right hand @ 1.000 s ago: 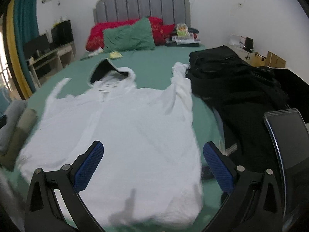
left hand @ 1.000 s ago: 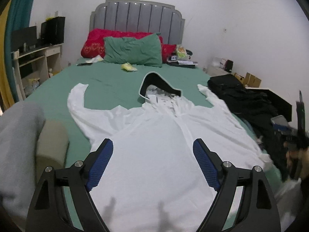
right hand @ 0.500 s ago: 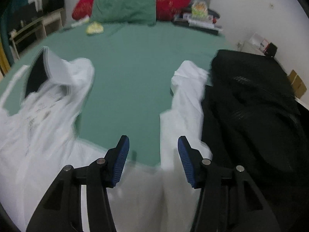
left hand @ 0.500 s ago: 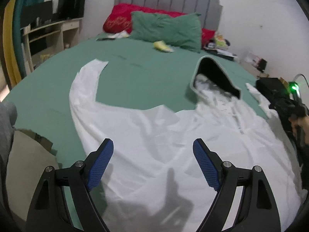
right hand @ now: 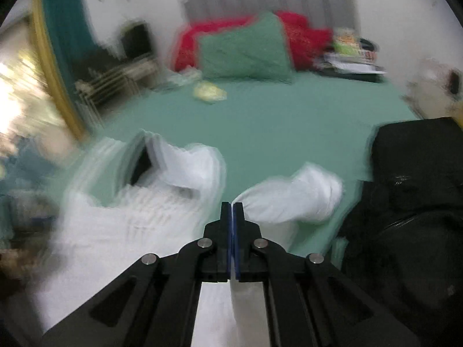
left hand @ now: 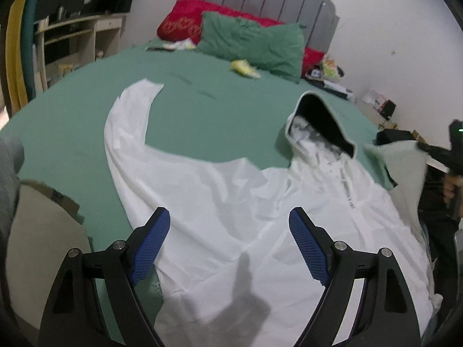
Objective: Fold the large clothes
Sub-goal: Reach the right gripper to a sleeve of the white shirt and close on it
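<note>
White thin-fabric hooded garment (left hand: 231,202) lies front-up across the green-sheeted bed (left hand: 217,115) in the left wrist view, hood (left hand: 321,124) with its dark lining toward the green pillow (left hand: 254,46) and red cushion (left hand: 182,26) at the grey padded headboard, its left-hand sleeve (left hand: 127,121) curving out flat over the sheet; spread like this, it looks laid out ready for the sleeves to be brought in. The left gripper (left hand: 230,240) hangs over the lower body of the garment with its blue-padded fingers (left hand: 150,245) spread wide and nothing between them, seemingly waiting its turn. At the right edge of that view the other sleeve (left hand: 405,167) is lifted off the bed, beside a dark tool and a hand. In the right wrist view, which is smeared by motion, the right gripper (right hand: 233,211) has its jaws pressed together; white cloth shows just under and behind them, so I judge it is clenched on that sleeve (right hand: 301,199), raised to carry it inward over the chest. A heap of black clothing (right hand: 411,202) lies just beside the sleeve on the bed's right side. No basket, box or other container holding clothes can be made out in either view
</note>
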A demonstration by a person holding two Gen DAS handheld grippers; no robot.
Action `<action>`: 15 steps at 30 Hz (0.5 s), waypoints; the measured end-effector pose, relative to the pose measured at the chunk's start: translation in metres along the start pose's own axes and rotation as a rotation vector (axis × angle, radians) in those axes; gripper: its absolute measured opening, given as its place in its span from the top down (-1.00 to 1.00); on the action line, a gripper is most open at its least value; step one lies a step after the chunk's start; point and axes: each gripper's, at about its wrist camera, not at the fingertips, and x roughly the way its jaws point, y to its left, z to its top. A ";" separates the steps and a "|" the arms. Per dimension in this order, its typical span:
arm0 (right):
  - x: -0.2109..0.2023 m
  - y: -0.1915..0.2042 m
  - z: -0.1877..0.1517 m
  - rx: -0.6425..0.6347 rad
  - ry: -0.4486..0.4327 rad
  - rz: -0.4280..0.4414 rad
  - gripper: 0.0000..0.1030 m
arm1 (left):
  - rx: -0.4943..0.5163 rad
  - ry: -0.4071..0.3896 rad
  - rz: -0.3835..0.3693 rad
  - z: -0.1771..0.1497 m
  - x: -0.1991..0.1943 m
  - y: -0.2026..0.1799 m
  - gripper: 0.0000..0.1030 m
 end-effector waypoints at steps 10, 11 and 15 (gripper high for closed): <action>-0.010 -0.020 -0.089 -0.049 0.431 -0.663 -0.56 | -0.010 0.001 0.000 -0.002 -0.011 -0.006 -0.69; -0.009 -0.005 -0.087 -0.070 0.392 -0.667 -0.56 | -0.014 0.004 -0.003 -0.002 -0.011 -0.006 -0.69; 0.021 0.092 -0.075 -0.303 0.207 -0.564 -0.56 | -0.013 -0.001 -0.006 0.001 -0.011 -0.006 -0.69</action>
